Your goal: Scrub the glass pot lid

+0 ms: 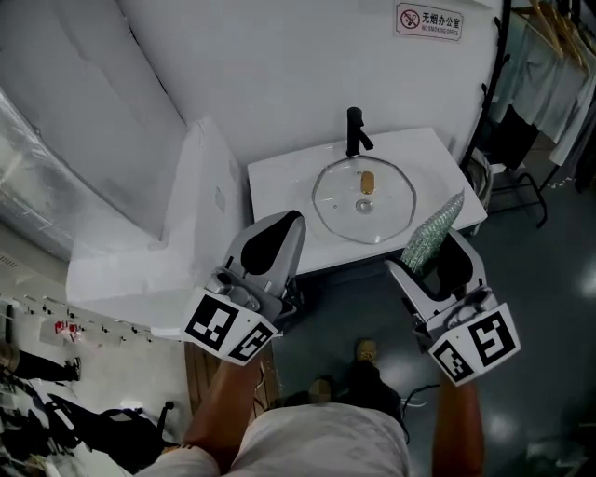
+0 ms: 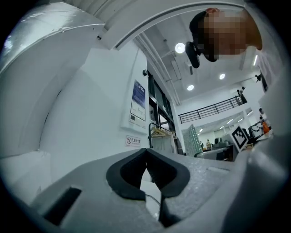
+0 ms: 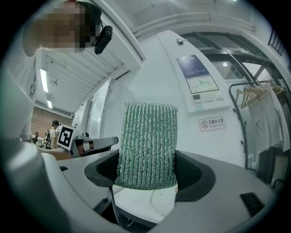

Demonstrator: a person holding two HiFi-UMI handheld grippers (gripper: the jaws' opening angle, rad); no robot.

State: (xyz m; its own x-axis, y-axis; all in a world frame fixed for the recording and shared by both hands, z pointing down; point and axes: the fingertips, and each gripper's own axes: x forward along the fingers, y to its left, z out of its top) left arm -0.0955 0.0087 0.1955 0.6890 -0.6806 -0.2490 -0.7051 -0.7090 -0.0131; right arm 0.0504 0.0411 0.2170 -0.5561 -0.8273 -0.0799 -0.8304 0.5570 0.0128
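Head view, 1 scene, itemised.

1. Glass pot lid (image 1: 363, 198): clear and round with a brass-coloured knob at its centre. It lies flat, knob up, on the white desk (image 1: 279, 196), just in front of a black faucet (image 1: 355, 130). Nothing touches it.
2. Left tongs (image 1: 294, 220): held short of the desk's front edge, pointing toward it. The left gripper view shows the 2 dark tips of the tongs (image 2: 146, 154) meeting, with nothing between them. Marker cube (image 1: 226, 328) at the rear, above the forearm.
3. Right tongs (image 1: 430, 253): held off the desk's front right corner, well apart from the lid. The right gripper view shows the tongs (image 3: 148, 175) clamped on a green scrubbing pad (image 3: 148, 145). The pad is ribbed and glittery and stands upright past the tips. In the head view the pad (image 1: 431, 236) slants up toward the desk corner. Marker cube (image 1: 477, 346) at the rear.
4. Surroundings: white wall with a no-smoking sign (image 1: 428, 20); a clothes rack (image 1: 549, 56) with pale garments at right; white sheeting (image 1: 56, 140) at left; grey floor, with the person's shoes (image 1: 366, 351) below.
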